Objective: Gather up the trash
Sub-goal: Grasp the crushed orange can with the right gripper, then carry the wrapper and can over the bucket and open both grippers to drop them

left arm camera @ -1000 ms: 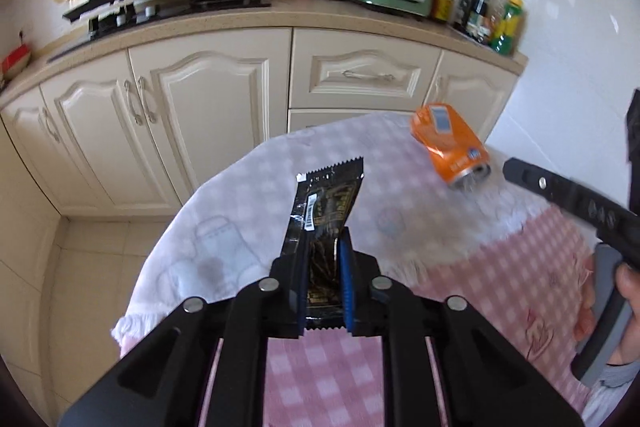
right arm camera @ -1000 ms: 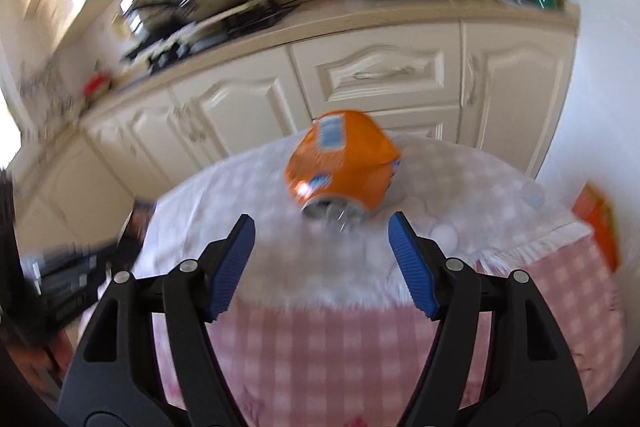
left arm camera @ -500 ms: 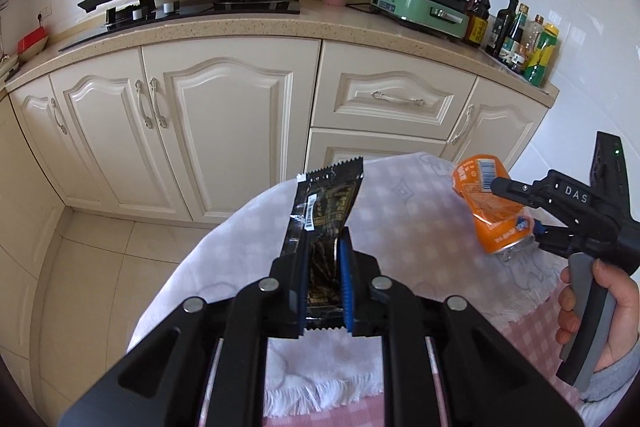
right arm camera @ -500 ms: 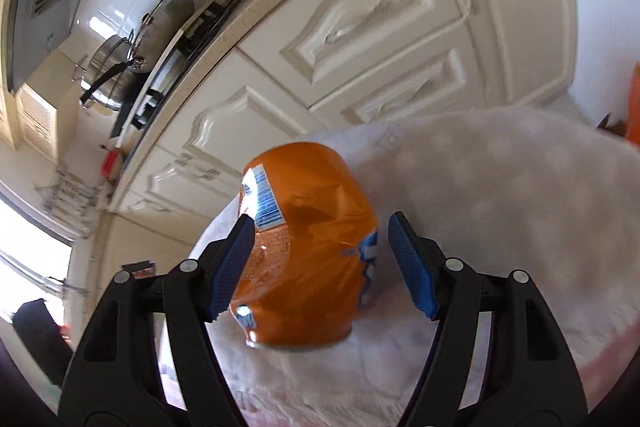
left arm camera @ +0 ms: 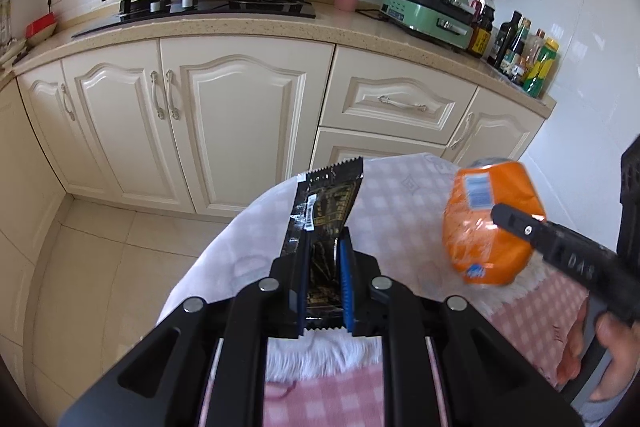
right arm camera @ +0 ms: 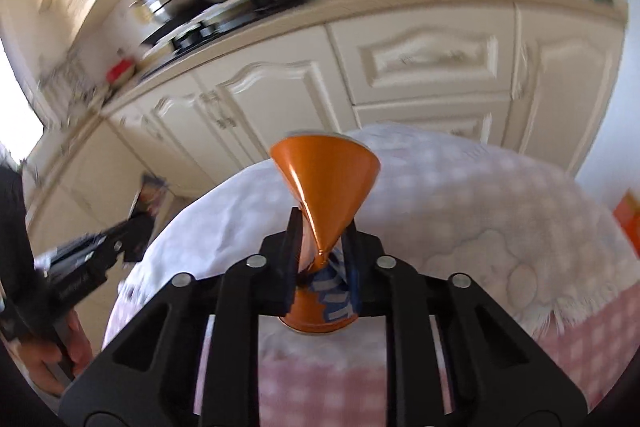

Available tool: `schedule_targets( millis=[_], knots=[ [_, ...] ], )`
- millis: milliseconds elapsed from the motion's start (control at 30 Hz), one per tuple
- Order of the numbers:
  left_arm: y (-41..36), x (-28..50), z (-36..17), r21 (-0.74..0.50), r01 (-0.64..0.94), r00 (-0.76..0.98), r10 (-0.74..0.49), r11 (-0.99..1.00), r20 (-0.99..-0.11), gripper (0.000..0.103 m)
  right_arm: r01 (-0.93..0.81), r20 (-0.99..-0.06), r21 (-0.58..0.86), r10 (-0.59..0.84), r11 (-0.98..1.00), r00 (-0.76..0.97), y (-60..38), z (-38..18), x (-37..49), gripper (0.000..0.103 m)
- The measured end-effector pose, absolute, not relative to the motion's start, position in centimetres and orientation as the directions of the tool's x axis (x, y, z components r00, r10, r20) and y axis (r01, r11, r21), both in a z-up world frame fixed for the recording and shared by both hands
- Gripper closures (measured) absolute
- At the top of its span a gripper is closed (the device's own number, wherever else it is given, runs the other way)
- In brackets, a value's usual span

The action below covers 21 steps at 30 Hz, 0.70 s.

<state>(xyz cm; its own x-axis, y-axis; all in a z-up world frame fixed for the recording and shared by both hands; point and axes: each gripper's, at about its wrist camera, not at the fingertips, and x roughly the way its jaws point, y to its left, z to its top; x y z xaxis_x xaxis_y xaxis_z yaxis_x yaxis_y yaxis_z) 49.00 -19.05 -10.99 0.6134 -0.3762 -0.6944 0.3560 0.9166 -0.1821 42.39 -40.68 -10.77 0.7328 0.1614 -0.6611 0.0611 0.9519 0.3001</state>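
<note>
STEP: both pieces gripped, we judge | left gripper point(left arm camera: 324, 281) jaws clenched on black wrapper point(left arm camera: 325, 211) | right gripper point(right arm camera: 322, 259) jaws have just been closing, crushing orange can point(right arm camera: 322, 187) above the bench point(right arm camera: 500, 187) | NEXT: we carry both to a bin, none in view.

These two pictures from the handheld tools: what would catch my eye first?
The bright orange crushed drink can, pinched to an hourglass waist between the right gripper and its fingers, which have just been closing on it above the pink-checked tablecloth. Next, the shiny black snack wrapper standing straight up from the left gripper, with cream kitchen cabinets behind.
</note>
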Motion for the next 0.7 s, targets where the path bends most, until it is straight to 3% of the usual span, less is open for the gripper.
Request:
schedule_targets(
  millis=[367,700],
  knots=[
    [-8.7,41.2,-7.8,-0.232,0.314,0.672,-0.388,0.921,-0.631,0.09,-0.18,-0.597,0.199,0.264,0.963,0.758,-26.0,-5.0,36.4,0.088],
    [10.1,33.2,-9.1,-0.245,0.127,0.752,-0.255,0.961,-0.608,0.09,-0.434,-0.585,0.196,0.46,0.879,0.668,-5.9,-4.0,33.0,0.088]
  ],
)
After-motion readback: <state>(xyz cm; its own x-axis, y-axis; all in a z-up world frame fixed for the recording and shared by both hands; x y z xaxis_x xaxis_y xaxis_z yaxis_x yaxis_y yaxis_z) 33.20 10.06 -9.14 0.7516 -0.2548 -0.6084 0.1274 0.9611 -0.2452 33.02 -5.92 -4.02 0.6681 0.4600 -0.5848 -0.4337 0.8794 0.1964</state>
